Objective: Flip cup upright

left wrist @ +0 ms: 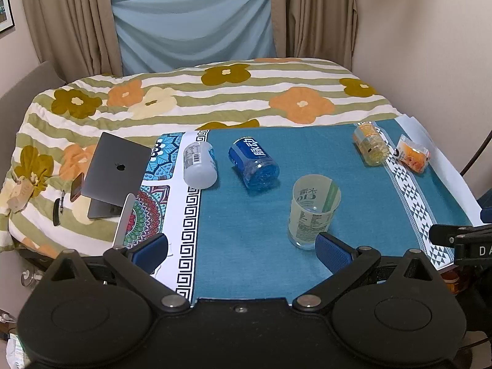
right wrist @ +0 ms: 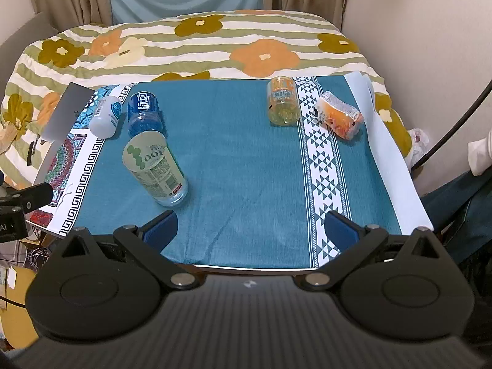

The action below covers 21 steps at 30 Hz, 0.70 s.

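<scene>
A clear cup with a green and white label stands upright on the teal cloth, mouth up; it also shows in the right wrist view. Several other cups lie on their sides: a white one, a blue one, a yellow-orange one and an orange one. My left gripper is open and empty, its right finger pad just in front of the upright cup. My right gripper is open and empty near the table's front edge.
A grey laptop and a phone lie on the flowered bedspread left of the table. The patterned cloth's white border runs down the left. A wall stands on the right.
</scene>
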Each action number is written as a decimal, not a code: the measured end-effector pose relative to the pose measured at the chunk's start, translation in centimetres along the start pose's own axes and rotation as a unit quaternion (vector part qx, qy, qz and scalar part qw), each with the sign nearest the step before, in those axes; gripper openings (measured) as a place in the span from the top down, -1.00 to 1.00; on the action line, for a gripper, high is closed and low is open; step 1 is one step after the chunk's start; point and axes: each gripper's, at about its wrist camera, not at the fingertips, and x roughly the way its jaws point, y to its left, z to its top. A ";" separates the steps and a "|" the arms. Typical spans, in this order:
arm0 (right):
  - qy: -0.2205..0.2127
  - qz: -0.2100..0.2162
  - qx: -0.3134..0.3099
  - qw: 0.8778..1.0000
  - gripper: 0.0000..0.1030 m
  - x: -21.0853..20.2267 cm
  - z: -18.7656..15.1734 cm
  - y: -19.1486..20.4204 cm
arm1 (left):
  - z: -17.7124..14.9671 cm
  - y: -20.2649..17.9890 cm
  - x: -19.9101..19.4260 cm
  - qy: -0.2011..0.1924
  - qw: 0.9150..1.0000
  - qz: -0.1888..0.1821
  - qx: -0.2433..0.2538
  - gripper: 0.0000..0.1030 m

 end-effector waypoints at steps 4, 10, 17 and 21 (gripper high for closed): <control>-0.002 0.000 0.000 1.000 -1.00 -0.3 0.3 0.1 | -0.1 0.0 -0.1 -0.003 1.000 -0.001 -0.002 -1.00; -0.003 0.001 0.001 1.000 -1.00 -0.4 0.3 0.1 | 0.0 0.3 -0.3 -0.010 1.000 -0.001 -0.011 -1.00; -0.003 0.000 0.000 1.000 -1.00 -0.4 0.3 0.1 | -0.1 0.2 0.0 -0.010 1.000 0.005 -0.004 -1.00; -0.003 0.001 0.001 1.000 -1.00 -0.4 0.2 0.1 | -0.2 0.2 -0.1 -0.015 1.000 0.007 -0.006 -1.00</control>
